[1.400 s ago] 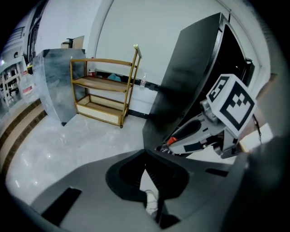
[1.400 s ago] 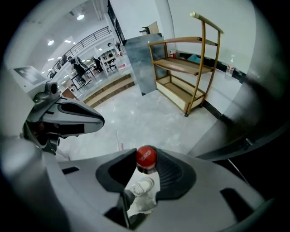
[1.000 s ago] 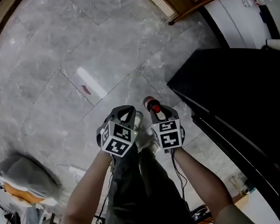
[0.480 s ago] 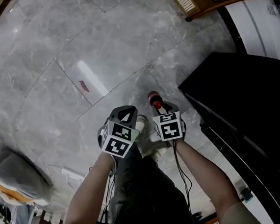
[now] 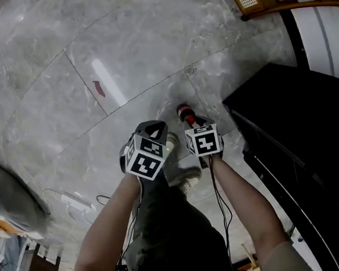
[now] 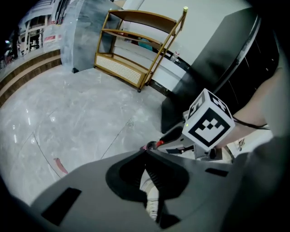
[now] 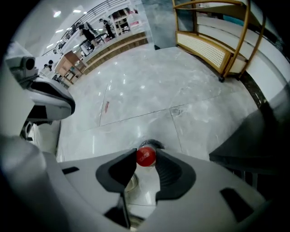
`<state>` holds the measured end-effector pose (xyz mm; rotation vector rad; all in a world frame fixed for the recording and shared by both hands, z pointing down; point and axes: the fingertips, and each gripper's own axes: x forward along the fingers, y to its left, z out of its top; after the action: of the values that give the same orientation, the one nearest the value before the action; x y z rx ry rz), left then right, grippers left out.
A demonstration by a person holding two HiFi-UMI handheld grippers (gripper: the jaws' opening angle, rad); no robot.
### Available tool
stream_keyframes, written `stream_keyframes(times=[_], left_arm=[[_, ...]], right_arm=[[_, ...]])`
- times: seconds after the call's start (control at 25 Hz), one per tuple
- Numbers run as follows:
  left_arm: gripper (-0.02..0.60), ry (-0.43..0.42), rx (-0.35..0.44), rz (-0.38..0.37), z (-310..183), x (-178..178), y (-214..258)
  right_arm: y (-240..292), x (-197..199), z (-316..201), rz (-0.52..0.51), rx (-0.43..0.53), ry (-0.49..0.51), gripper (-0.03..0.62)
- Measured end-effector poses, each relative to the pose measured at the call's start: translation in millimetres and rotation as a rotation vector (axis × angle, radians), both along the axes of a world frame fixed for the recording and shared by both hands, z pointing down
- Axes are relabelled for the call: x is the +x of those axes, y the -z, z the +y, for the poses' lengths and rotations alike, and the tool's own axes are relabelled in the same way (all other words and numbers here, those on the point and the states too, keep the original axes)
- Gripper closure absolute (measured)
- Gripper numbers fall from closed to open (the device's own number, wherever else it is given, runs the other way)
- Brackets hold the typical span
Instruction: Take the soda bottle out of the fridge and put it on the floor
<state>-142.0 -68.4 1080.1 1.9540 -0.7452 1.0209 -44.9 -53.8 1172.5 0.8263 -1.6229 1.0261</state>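
Observation:
The soda bottle (image 5: 184, 111) shows as a red cap on a dark neck, hanging over the grey marble floor (image 5: 119, 47) beside the black fridge (image 5: 300, 125). My right gripper (image 5: 187, 118) is shut on its neck. In the right gripper view the red cap (image 7: 146, 157) sits squeezed between the two dark pads, and the bottle's body is hidden below. My left gripper (image 5: 151, 129) hangs just left of it, shut with nothing in it; its pads meet at the tip (image 6: 147, 152). From there the right gripper's marker cube (image 6: 208, 124) and a bit of the bottle's red cap (image 6: 159, 143) are visible.
The fridge's black front fills the right side (image 6: 217, 59). A gold wire shelf (image 7: 217, 41) stands by the far wall. My white shoe (image 5: 181, 166) is on the floor under the grippers. A cable (image 5: 74, 200) and a grey object (image 5: 9, 201) lie at the left.
In the head view, both grippers and the held bottle have crept forward over the floor, and the fridge edge has slid towards the right. Neither gripper's state has changed.

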Motion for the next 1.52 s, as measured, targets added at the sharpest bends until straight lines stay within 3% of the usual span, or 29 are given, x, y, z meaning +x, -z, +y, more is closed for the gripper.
stream_keyframes(times=[0.12, 0.4, 0.6, 0.72, 0.84, 1.36, 1.52], left_arm=[[0.575, 0.010, -0.026, -0.008, 6.2, -1.2, -6.9], [0.575, -0.011, -0.041, -0.010, 8.3, 0.0, -9.0], [0.575, -0.001, -0.053, -0.021, 5.0, -3.4, 13.4], [0.575, 0.029, -0.045, 0.004, 1.5, 2.9, 44.1], [0.575, -0.007, 0.006, 0.019, -8.2, 11.9, 79.5], [0.575, -0.096, 0.095, -0.032, -6.2, 3.5, 223.6], [0.575, -0.061, 0.111, -0.001, -5.0, 7.7, 270.2]], right_arm=[[-7.0, 0.8, 2.7, 0.000, 0.015, 0.061, 0.493], [1.3, -8.7, 6.9, -0.031, 0.015, 0.046, 0.502], [46.4, 8.3, -16.5, 0.036, 0.178, -0.008, 0.549], [80.9, 17.4, -18.8, 0.032, 0.202, -0.021, 0.557], [114.9, 28.3, -25.9, 0.038, 0.212, -0.036, 0.571], [297.3, 29.3, -27.3, -0.070, 0.284, -0.237, 0.589], [348.8, 31.8, -17.5, -0.087, 0.322, -0.273, 0.595]])
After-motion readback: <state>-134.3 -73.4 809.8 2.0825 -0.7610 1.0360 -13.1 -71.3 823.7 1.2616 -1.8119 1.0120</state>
